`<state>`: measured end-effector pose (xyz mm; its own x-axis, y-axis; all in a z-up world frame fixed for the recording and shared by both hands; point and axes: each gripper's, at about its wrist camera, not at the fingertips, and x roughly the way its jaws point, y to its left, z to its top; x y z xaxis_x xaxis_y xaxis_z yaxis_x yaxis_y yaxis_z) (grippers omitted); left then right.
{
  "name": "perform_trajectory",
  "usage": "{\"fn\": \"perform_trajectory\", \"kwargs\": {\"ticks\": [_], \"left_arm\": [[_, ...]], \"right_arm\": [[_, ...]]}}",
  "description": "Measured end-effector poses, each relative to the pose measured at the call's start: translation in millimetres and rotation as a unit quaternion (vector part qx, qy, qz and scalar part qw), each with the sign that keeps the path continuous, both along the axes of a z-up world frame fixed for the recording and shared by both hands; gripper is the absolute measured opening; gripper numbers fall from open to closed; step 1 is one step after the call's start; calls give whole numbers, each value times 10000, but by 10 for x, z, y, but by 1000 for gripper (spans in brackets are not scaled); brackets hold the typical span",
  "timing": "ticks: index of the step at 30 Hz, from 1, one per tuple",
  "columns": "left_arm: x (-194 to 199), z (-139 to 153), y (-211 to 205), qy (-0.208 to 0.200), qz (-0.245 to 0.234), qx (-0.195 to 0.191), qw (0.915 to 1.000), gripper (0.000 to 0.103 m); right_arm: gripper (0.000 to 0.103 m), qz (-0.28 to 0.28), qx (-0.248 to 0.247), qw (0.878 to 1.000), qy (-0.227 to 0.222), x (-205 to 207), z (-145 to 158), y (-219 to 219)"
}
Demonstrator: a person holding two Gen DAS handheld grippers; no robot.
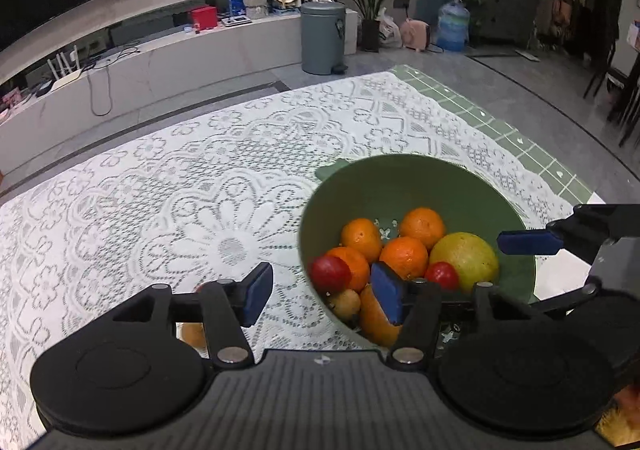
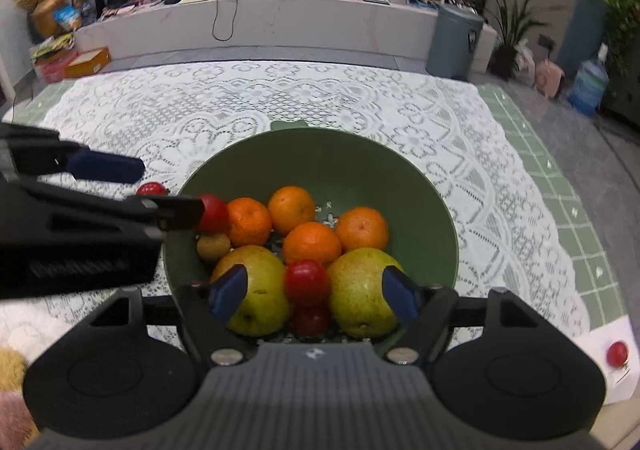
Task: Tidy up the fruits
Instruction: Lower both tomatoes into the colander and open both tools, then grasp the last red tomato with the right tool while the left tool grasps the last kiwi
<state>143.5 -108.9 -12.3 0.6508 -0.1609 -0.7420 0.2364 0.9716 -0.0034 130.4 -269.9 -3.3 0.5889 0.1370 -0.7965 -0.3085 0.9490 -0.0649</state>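
Note:
A green bowl (image 2: 316, 154) on the lace tablecloth holds several oranges (image 2: 312, 243), two yellow-green pears (image 2: 362, 290), small red fruits (image 2: 307, 282) and a small brown fruit (image 2: 214, 246). My right gripper (image 2: 315, 294) stands open over the near side of the bowl, its pads apart on either side of a red fruit and clear of it. My left gripper (image 1: 322, 298) is open at the bowl's (image 1: 404, 166) left rim with nothing between its pads. Another red fruit (image 2: 151, 189) lies on the cloth just outside the bowl.
A red fruit (image 2: 617, 354) sits on white paper at the table's near right corner. A brownish fruit (image 1: 194, 334) lies on the cloth under my left gripper. The lace cloth (image 1: 160, 190) stretches far left. A grey bin (image 1: 323, 36) stands on the floor beyond the table.

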Motion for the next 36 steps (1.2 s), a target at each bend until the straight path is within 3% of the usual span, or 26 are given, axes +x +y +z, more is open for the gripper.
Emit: {"fn": "perform_trajectory", "kwargs": {"ticks": [4, 12, 20, 30, 33, 36], "left_arm": [[-95, 66, 93, -65, 88, 53, 9999, 67], [-250, 112, 405, 4, 352, 177, 9992, 67], [-324, 149, 753, 134, 406, 161, 9990, 67], [-313, -3, 1076, 413, -113, 150, 9990, 66], [-237, -89, 1125, 636, -415, 188, 9969, 61], [-157, -164, 1153, 802, -709, 315, 9938, 60]], "right_arm": [[79, 105, -158, 9998, -78, -41, 14, 67], [83, 418, -458, 9973, -382, -169, 88, 237], [83, 939, 17, 9948, -400, -269, 192, 501], [59, 2142, -38, 9763, -296, -278, 197, 916], [52, 2548, -106, 9667, -188, -201, 191, 1033], [51, 3032, -370, 9521, -172, -116, 171, 1160]]}}
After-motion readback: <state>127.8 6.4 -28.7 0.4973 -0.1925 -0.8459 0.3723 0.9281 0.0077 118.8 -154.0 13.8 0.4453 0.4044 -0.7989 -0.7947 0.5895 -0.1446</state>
